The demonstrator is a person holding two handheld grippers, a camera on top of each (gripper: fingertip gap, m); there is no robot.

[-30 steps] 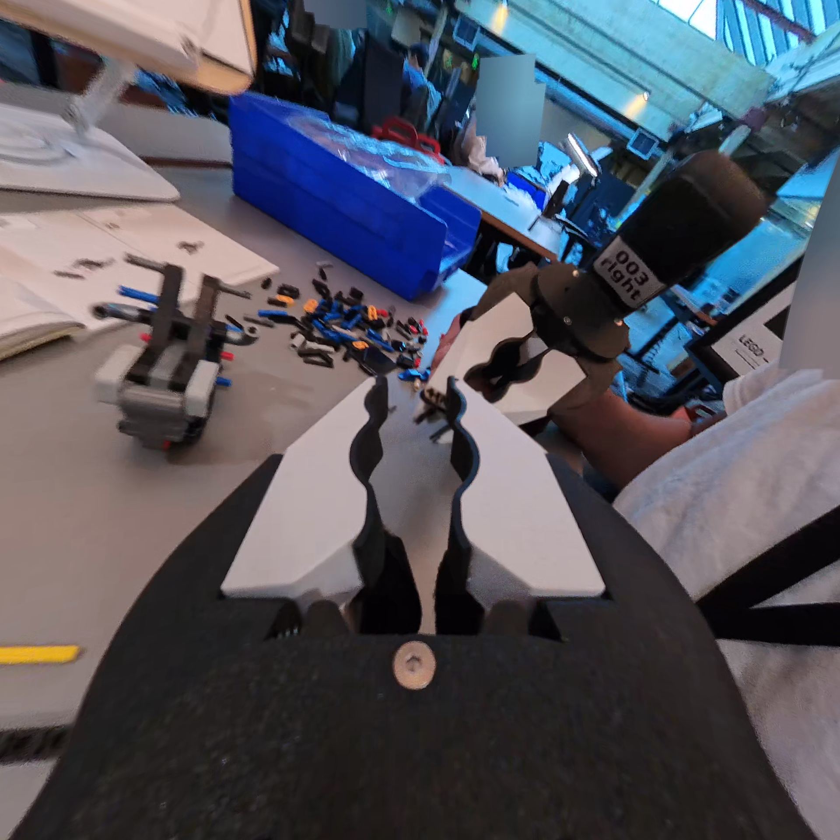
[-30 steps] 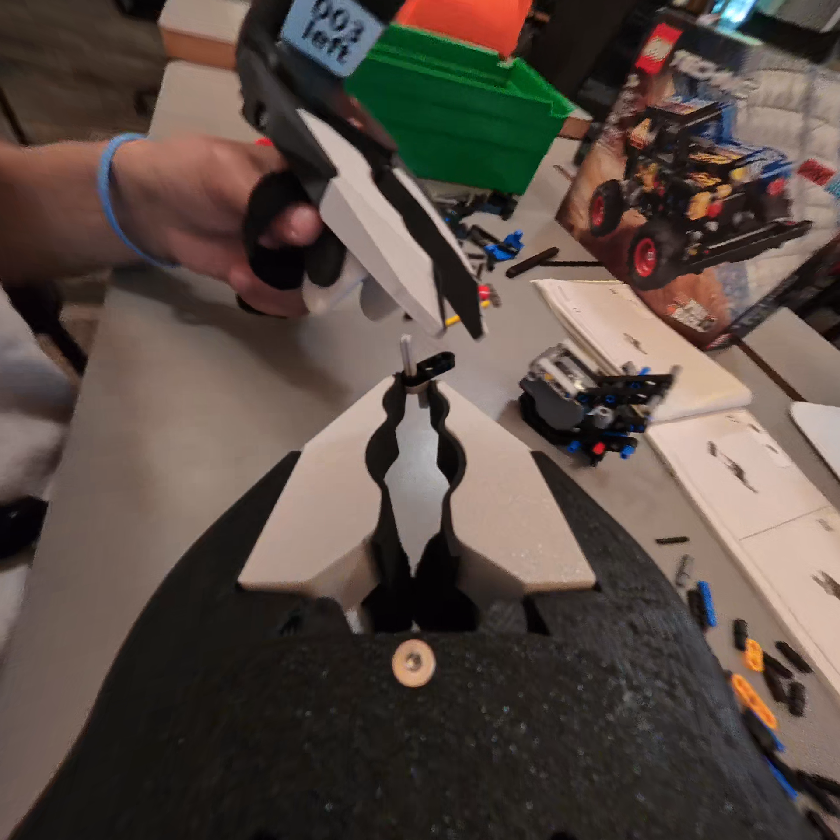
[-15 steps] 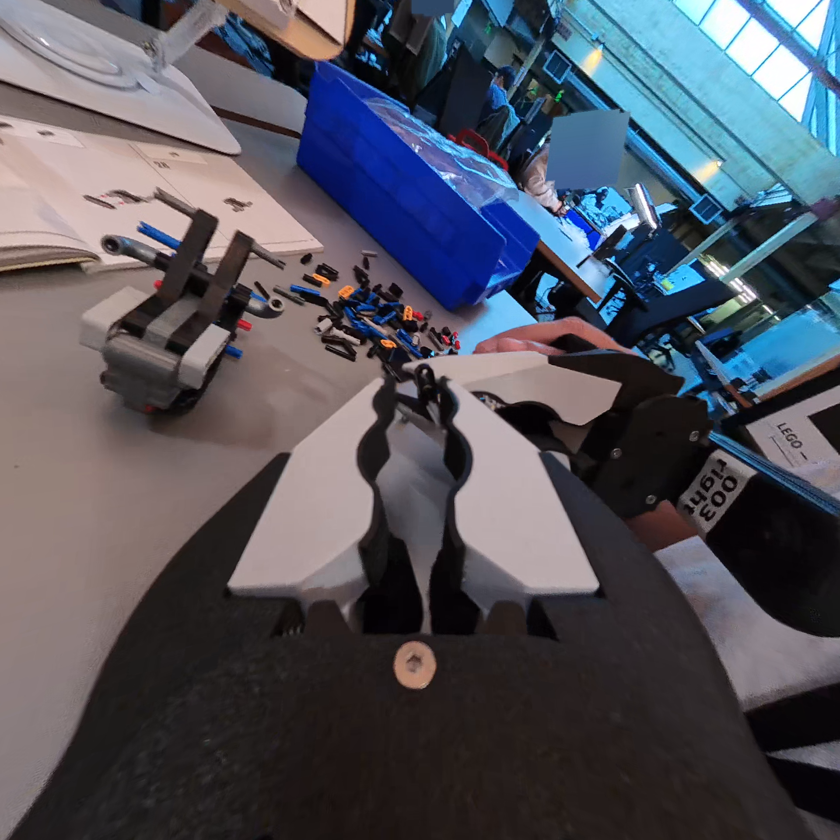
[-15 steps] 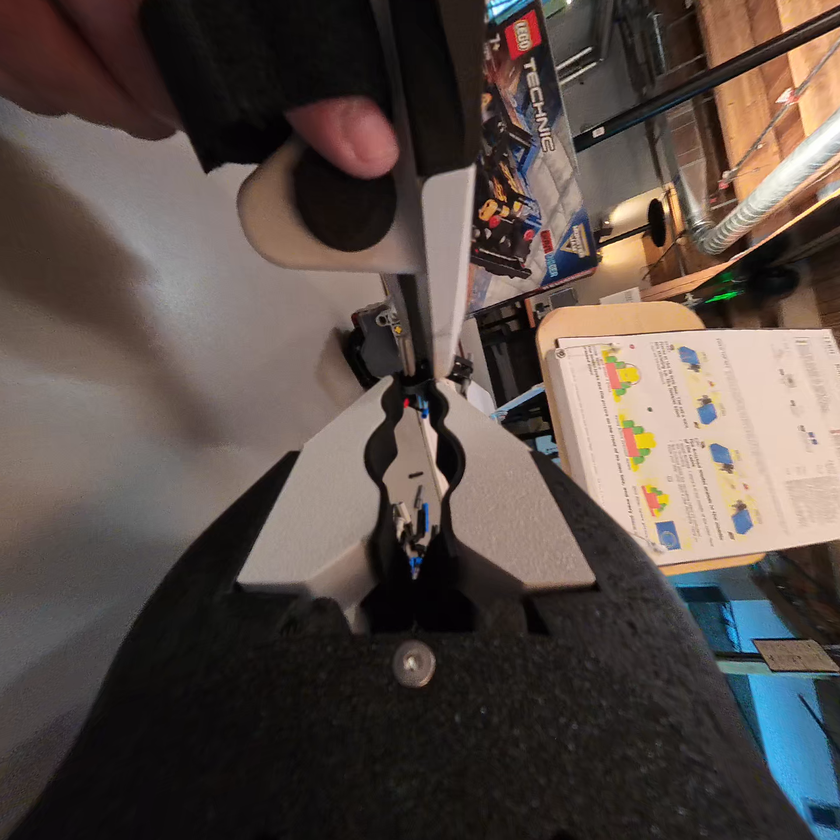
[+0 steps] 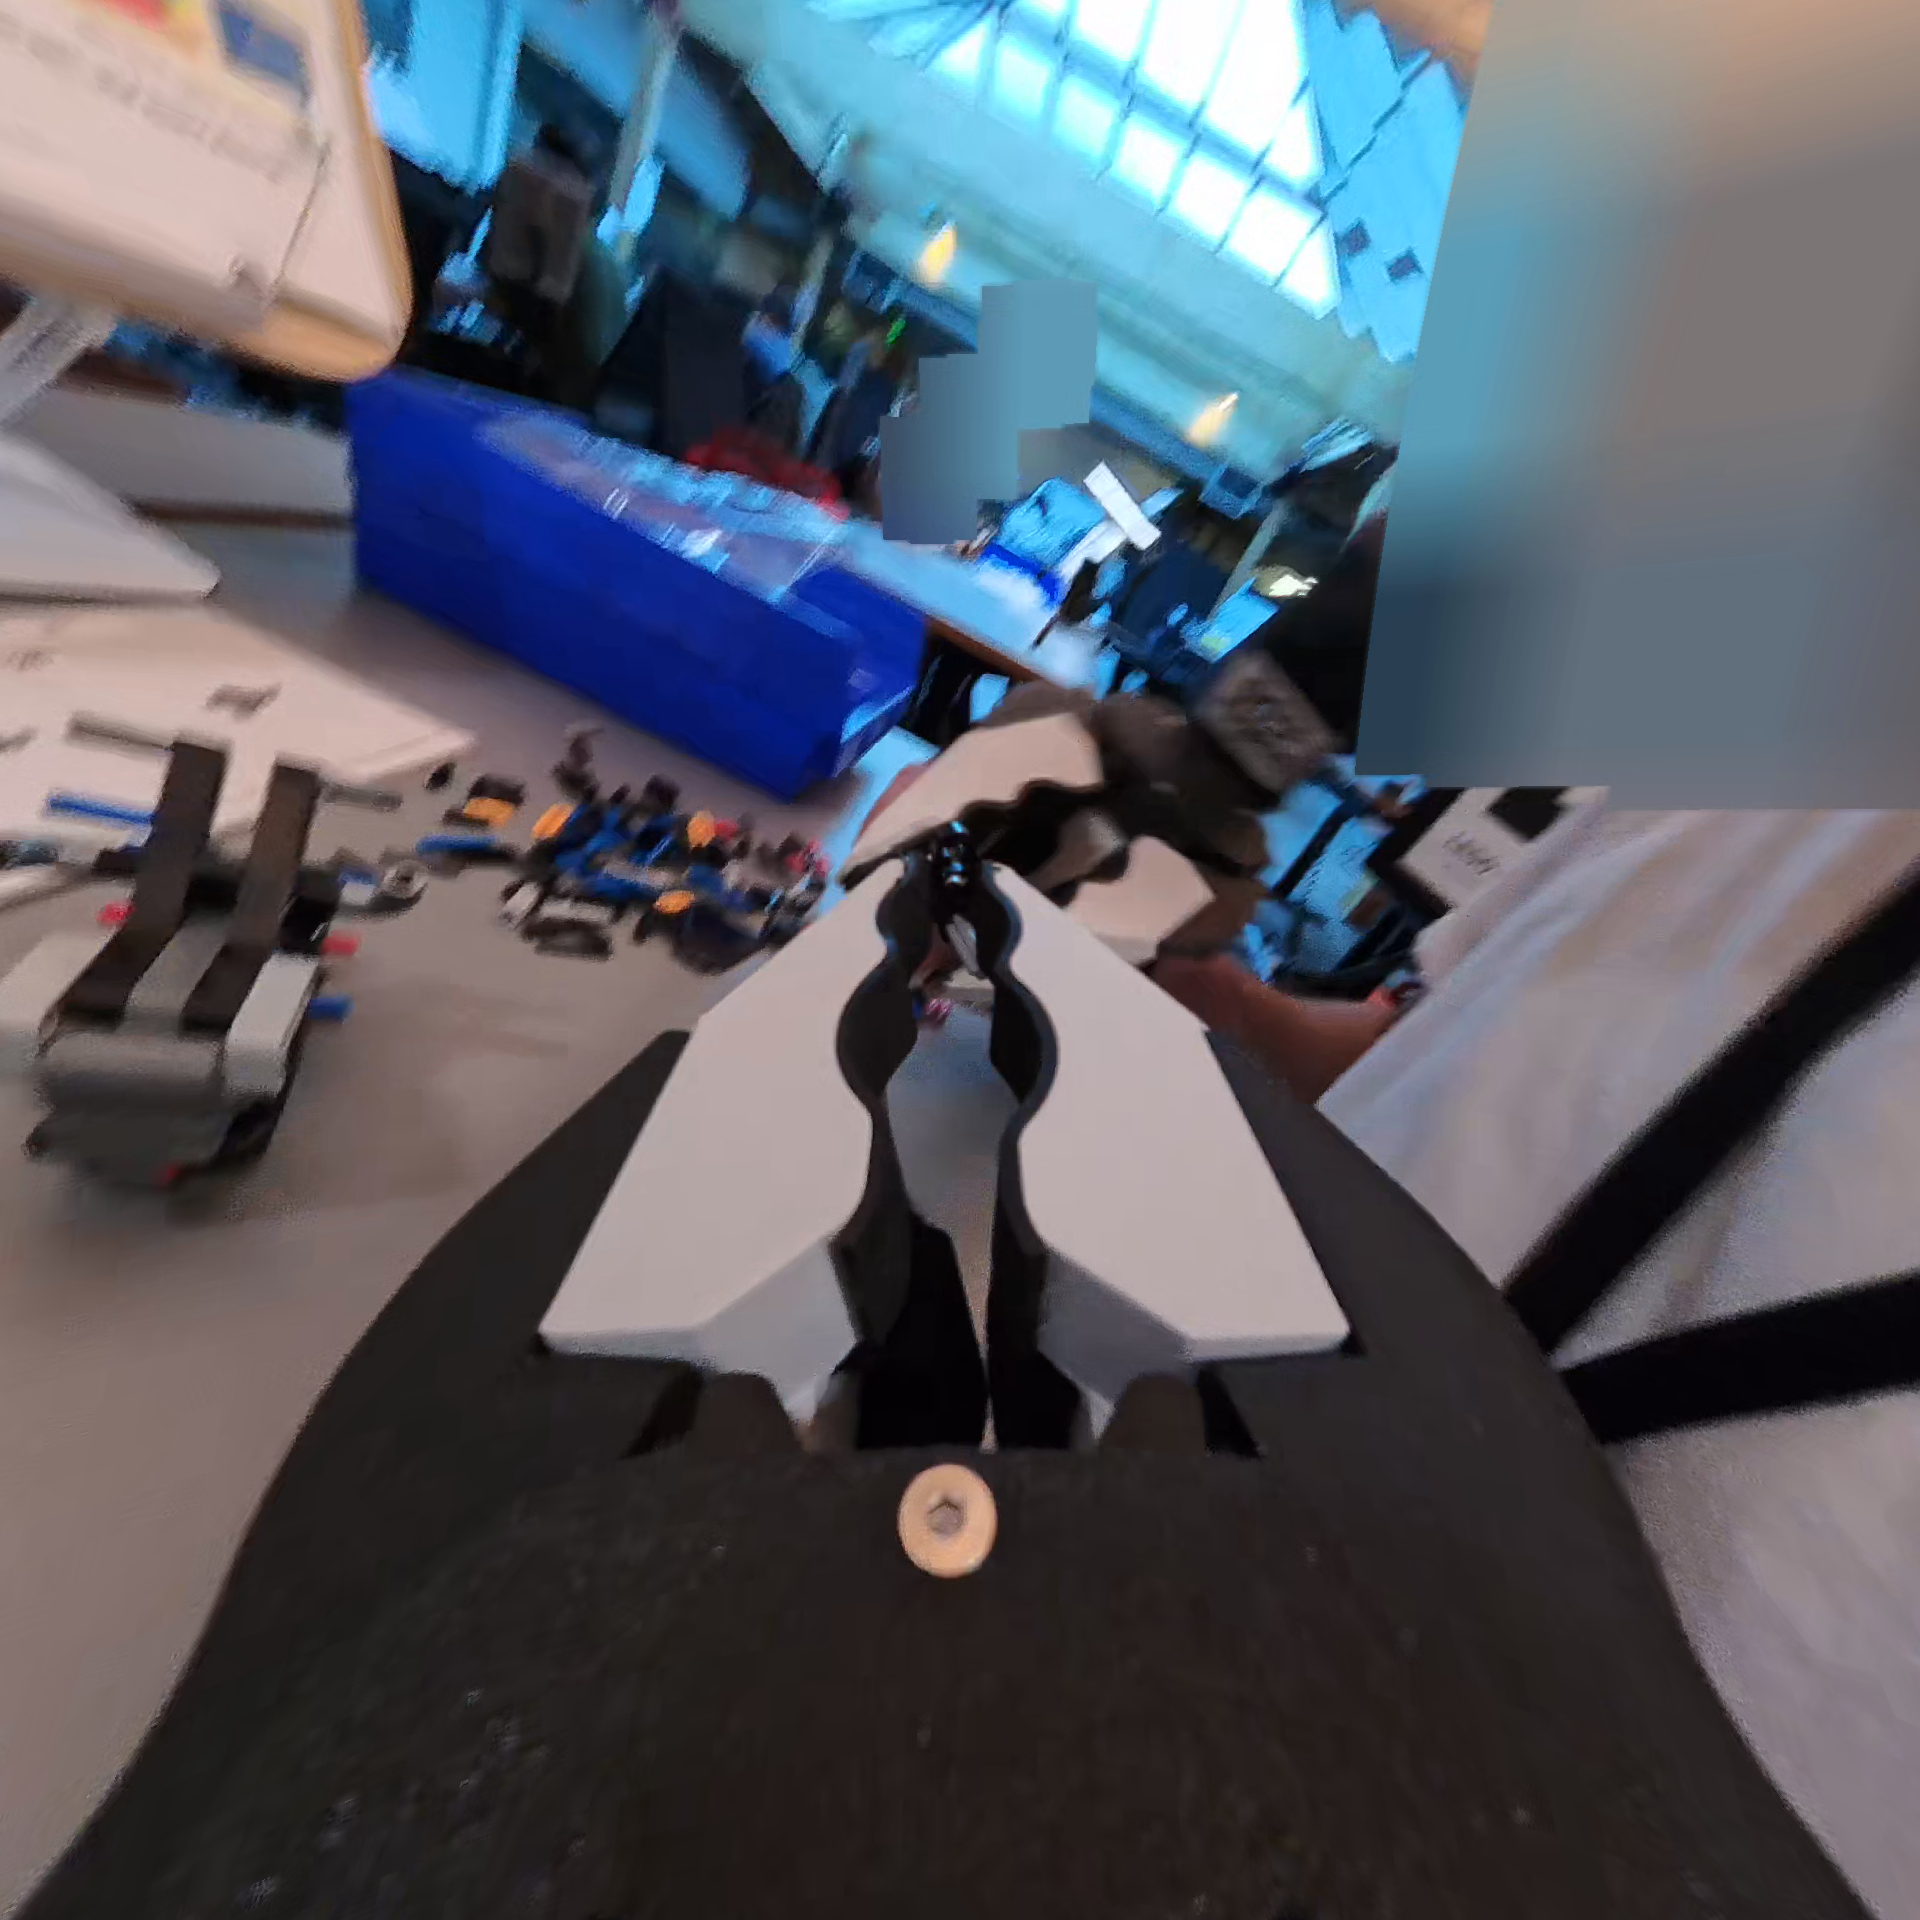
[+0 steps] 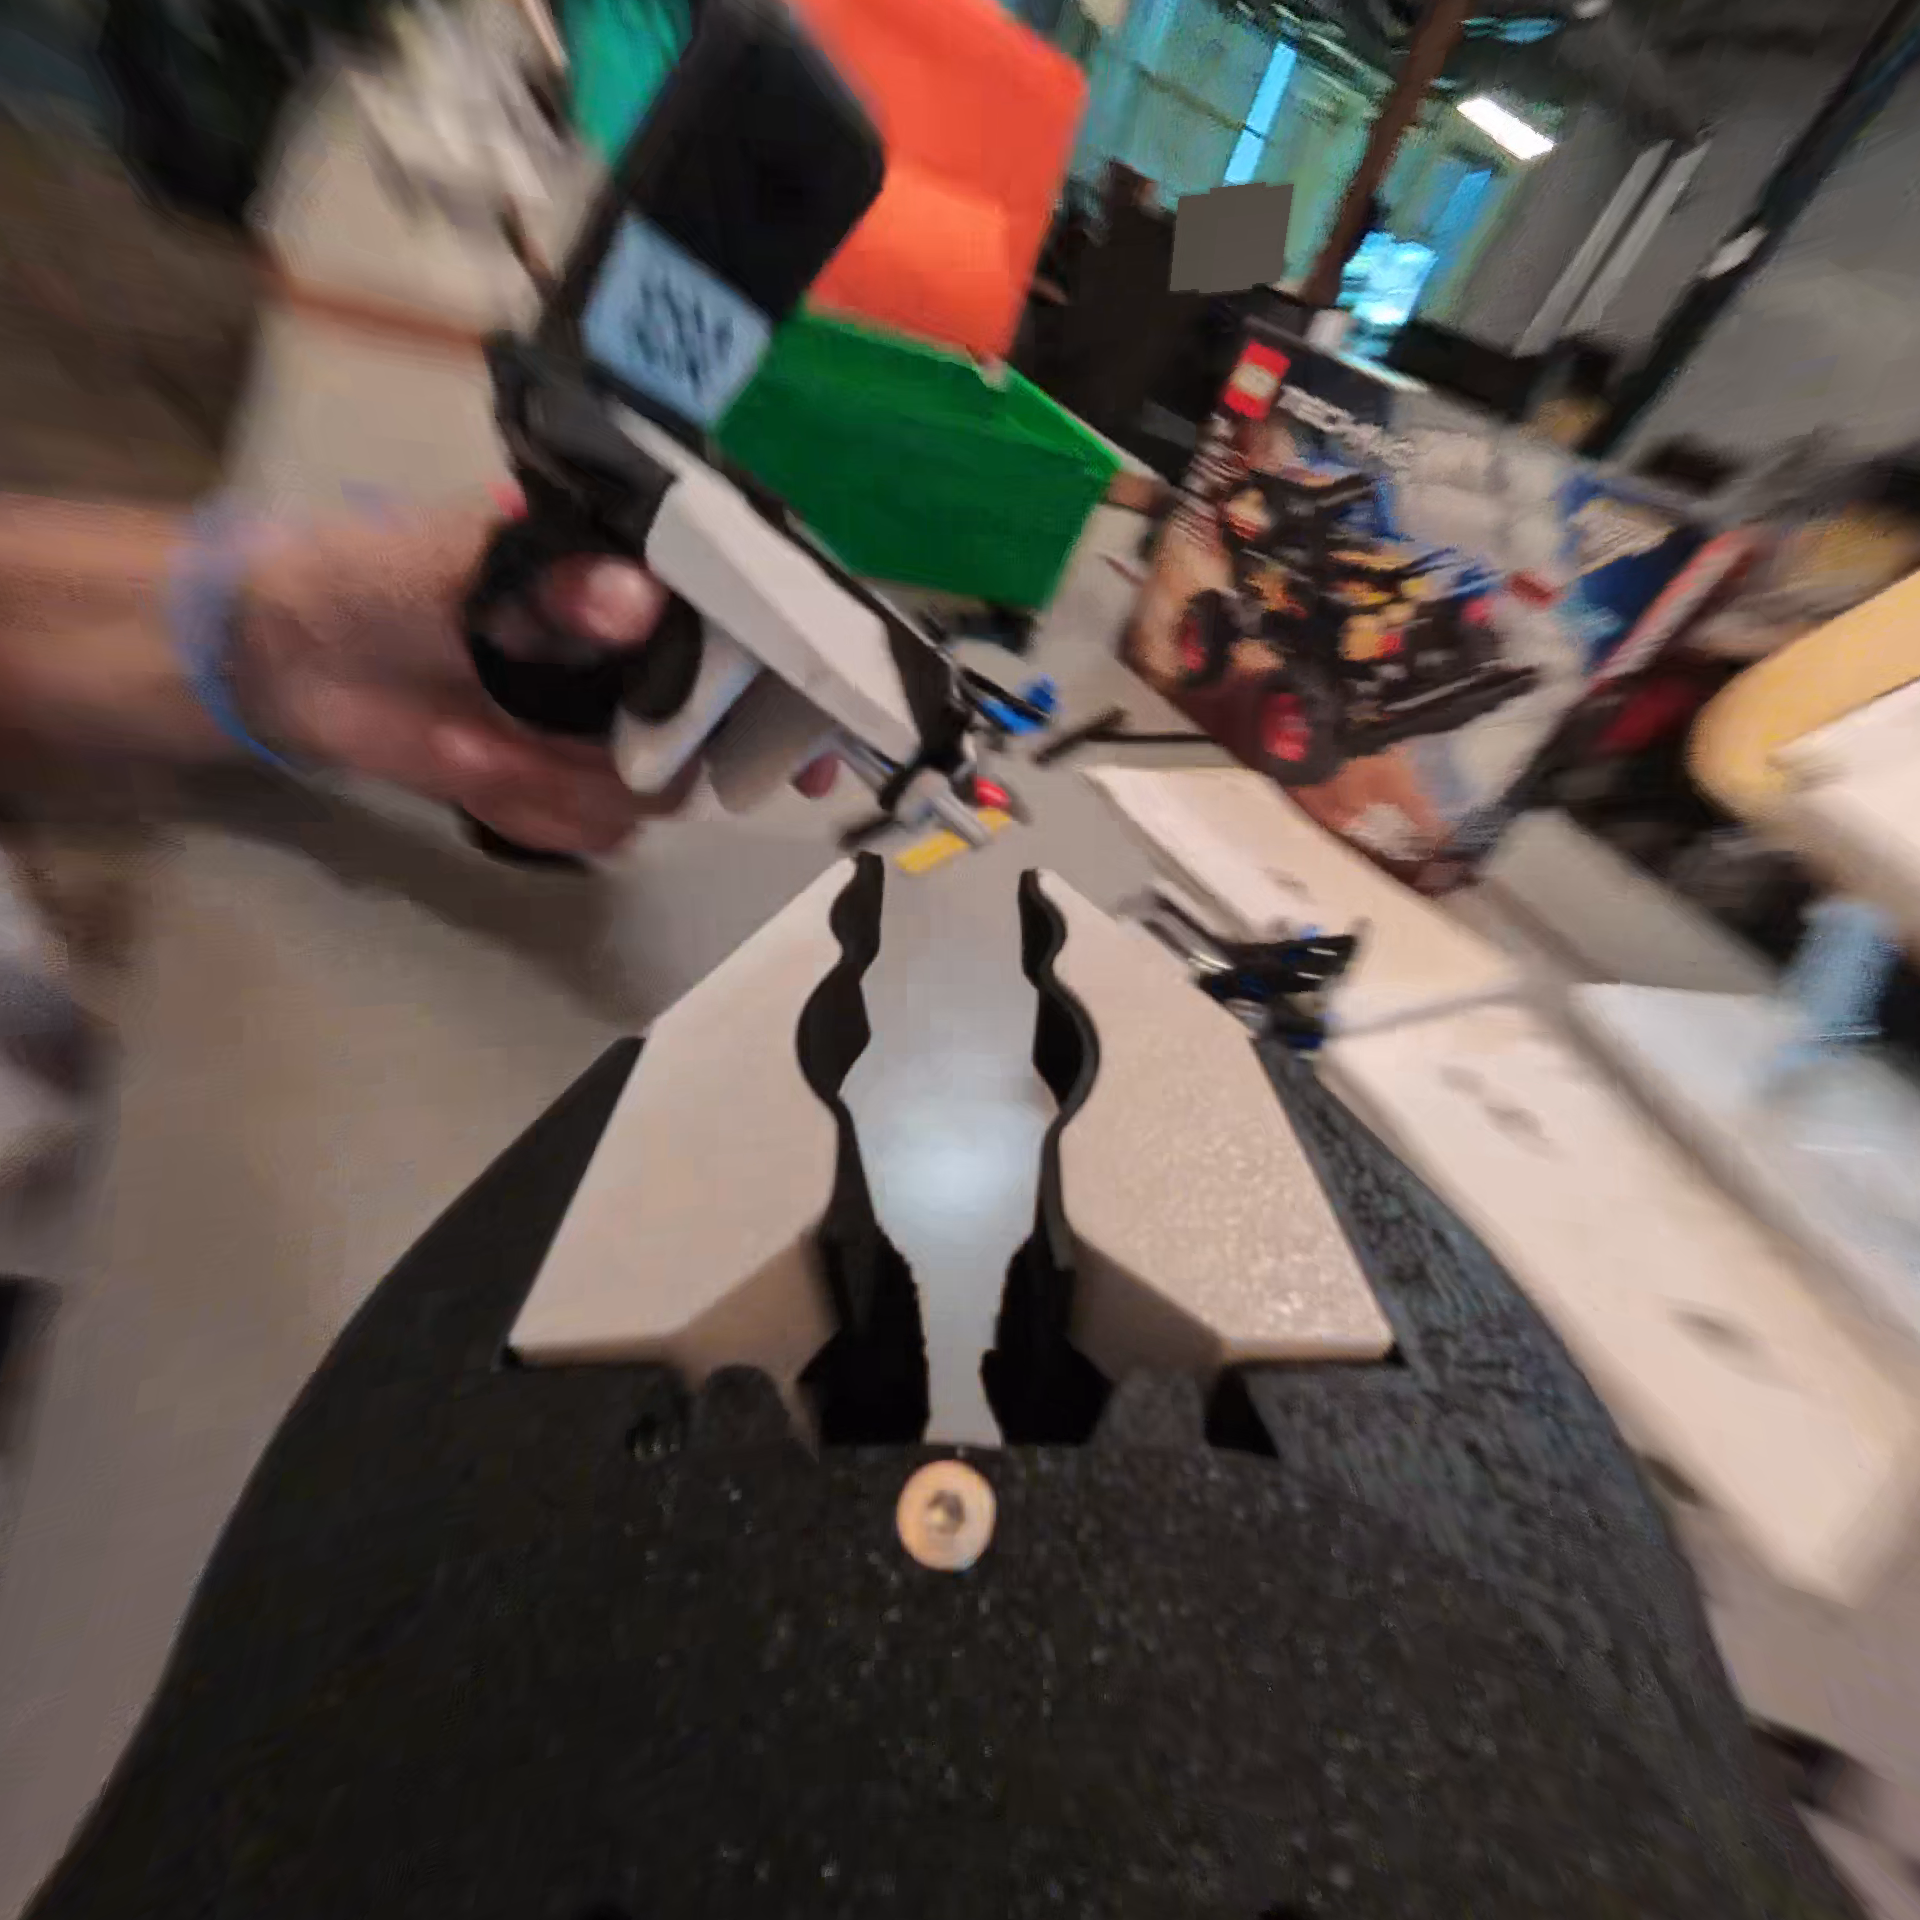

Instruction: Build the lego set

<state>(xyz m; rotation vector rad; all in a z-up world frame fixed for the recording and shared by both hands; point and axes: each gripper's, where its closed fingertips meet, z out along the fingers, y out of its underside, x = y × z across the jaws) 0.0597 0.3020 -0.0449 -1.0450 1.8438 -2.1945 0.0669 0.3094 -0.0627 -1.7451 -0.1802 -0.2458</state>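
1. Left tongs (image 5: 948,883) clamped at the tips on a small black lego piece (image 5: 948,864), held above the grey bench (image 5: 436,1091).
2. Right tongs (image 6: 951,883) apart, nothing between the two fingers, just in front of the left tongs' tips in the right wrist view.
3. Seen from the right wrist view, the held piece (image 6: 940,784) with a grey part and a red end sticking out; exact shape too blurred to tell.
4. Half-built lego model (image 5: 182,997), grey and black, standing on the bench well to the left of the left tongs.
5. Heap of loose parts (image 5: 644,873), black, blue and orange, between the model and the left tongs' tips, farther ahead.
6. Blue bin (image 5: 623,592) behind the loose parts.
7. Open instruction booklet (image 6: 1226,873) on the bench to the right of the right tongs, lego box (image 6: 1351,613) ahead on the right, green bin (image 6: 914,478) ahead beyond the left tongs.
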